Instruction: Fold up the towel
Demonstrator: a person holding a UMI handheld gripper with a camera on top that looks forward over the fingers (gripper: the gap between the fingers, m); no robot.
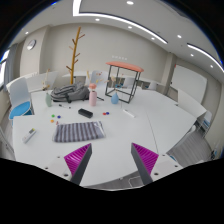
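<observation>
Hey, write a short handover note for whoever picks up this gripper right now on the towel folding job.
Gripper: open, holding nothing, raised above the near edge of the white table.
Towel: grey striped, lying flat on the table, ahead of the fingers and nearer the left one, not touched.
Nearby: pink bottle and a small dark object beyond the towel.
Done: no fold visible.
Left: approach, grasp a towel edge, fold it.

open fingers [112, 160], striped towel [73, 131] beyond
</observation>
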